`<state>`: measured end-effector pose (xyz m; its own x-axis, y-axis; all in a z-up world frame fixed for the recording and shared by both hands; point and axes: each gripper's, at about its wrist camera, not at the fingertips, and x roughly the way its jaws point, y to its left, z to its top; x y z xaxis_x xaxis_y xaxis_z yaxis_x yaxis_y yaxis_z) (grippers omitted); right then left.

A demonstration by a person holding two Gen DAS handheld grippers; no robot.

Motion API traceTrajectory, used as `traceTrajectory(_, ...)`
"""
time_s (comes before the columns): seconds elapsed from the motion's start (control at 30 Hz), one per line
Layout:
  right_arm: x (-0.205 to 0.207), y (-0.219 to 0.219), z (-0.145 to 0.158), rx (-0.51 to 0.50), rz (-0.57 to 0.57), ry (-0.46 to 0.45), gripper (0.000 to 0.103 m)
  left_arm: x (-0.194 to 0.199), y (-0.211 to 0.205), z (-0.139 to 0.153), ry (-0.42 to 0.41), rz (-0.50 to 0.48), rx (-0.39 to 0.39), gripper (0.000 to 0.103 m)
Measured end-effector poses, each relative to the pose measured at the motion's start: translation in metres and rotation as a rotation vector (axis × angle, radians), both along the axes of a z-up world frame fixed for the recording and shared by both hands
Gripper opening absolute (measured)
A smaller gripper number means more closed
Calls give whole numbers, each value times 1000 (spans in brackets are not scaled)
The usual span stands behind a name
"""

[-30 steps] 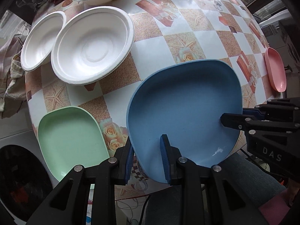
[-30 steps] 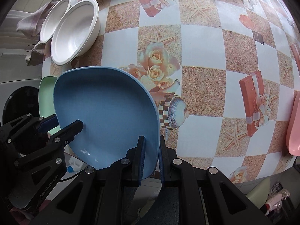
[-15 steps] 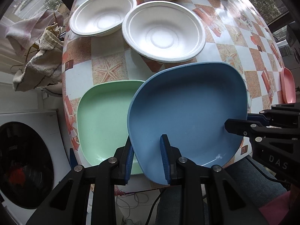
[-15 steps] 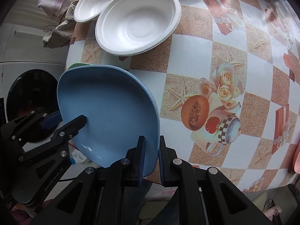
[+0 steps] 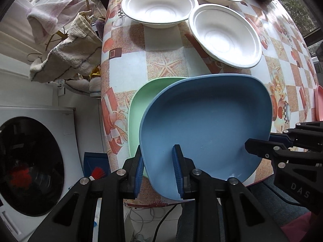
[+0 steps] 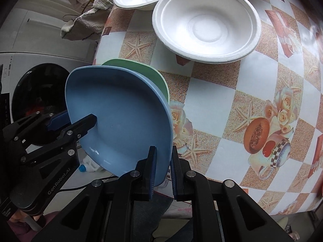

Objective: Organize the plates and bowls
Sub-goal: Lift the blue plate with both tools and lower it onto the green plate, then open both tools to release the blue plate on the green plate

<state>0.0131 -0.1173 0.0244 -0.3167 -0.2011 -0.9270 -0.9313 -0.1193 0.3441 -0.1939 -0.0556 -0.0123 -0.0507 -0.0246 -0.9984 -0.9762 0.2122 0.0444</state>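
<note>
From the left wrist we look steeply down, close over the blue plate [image 5: 206, 125] near the table edge [image 5: 105, 92]. From the right wrist we look down at a slant from the plate's other side; both views share the plate, green plate [image 6: 141, 70] and white bowls [image 5: 226, 34].

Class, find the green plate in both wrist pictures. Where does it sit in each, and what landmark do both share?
Left wrist: green plate left of centre, showing beyond the blue plate's left edge.
Right wrist: green plate upper left of centre, peeking past the blue plate's far rim.
Shared landmark: the nearest white bowl.
</note>
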Motion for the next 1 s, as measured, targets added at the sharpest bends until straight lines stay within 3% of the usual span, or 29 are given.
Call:
traceTrajectory(0.6, -28, 11, -14, -43, 0, 26, 15, -15, 22, -19, 44, 23, 20, 30)
traceTrajectory(0.7, -27, 11, -13, -36, -3, 37, 15, -16, 22, -21, 45, 29, 14, 39)
traceTrajectory(0.77, -26, 10, -13, -25, 8, 20, 24, -15, 22, -22, 51, 34, 16, 53)
traceTrajectory(0.83, -21, 10, -11, -20, -10, 35, 67, -14, 22, -21, 45, 36, 27, 60)
traceTrajectory(0.87, -17, 11, -10, -13, -28, 42, 76, -14, 23, -19, 38, 39, 33, 63)
traceTrajectory(0.9, -13, 11, -8, -6, -43, 43, 81, -13, 23, -17, 31, 42, 40, 64)
traceTrajectory(1.0, 4, 12, -9, -7, -103, 23, 81, -10, 25, -14, 13, 42, 48, 70)
